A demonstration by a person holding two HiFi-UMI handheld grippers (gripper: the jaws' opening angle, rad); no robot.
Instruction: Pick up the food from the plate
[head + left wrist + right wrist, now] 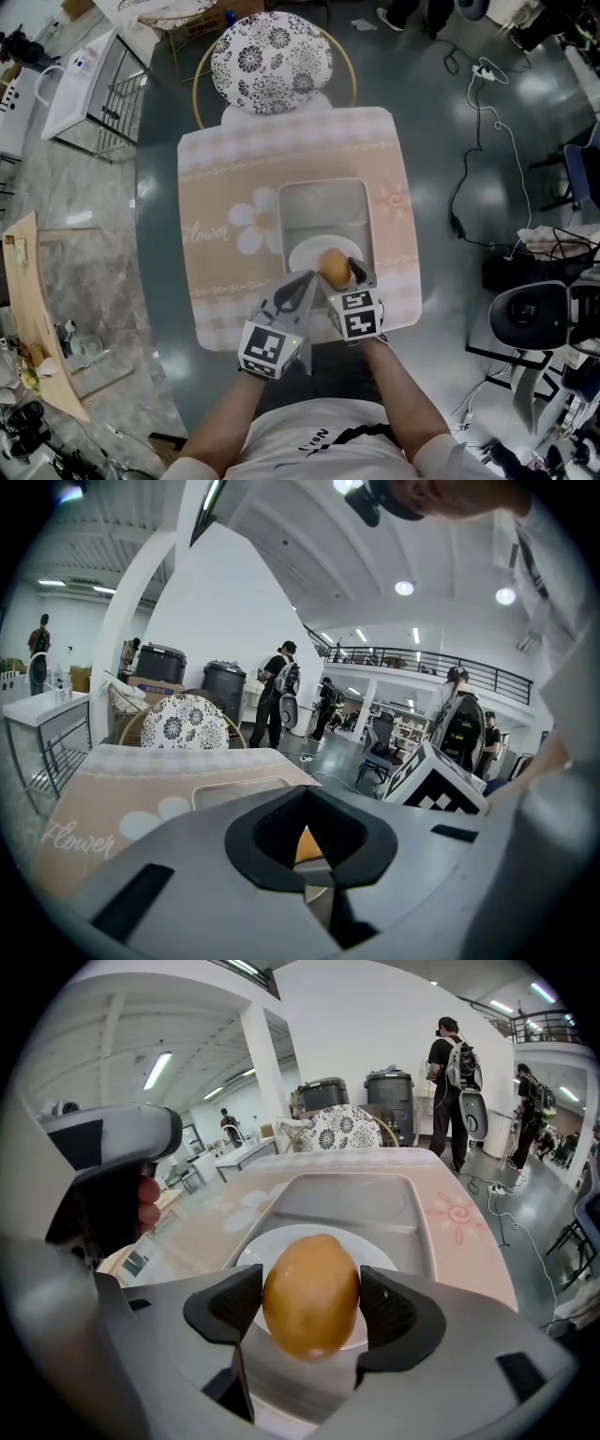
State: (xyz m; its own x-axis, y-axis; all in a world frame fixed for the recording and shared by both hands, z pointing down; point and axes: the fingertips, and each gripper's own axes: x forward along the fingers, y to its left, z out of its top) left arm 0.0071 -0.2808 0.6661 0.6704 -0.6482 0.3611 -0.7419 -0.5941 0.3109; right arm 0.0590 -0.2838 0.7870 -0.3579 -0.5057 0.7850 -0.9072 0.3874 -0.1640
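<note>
A yellow-orange, egg-shaped piece of food (pixel 335 267) sits at the near edge of a white plate (pixel 305 251), which rests in a grey tray (pixel 323 199). My right gripper (pixel 342 279) stands open around it. In the right gripper view the food (pixel 311 1307) fills the gap between the two dark pads, over the plate (pixel 251 1255). My left gripper (pixel 305 283) is just left of the plate, shut and empty. In the left gripper view its jaws meet, and an orange bit of the food (pixel 307 846) shows through the hole between them.
The tray lies on a peach placemat (pixel 216 187) with a flower print, on a round dark glass table (pixel 155 234). A chair with a patterned cushion (pixel 270 49) stands at the far side. Cables and stools (pixel 530 314) are on the floor to the right.
</note>
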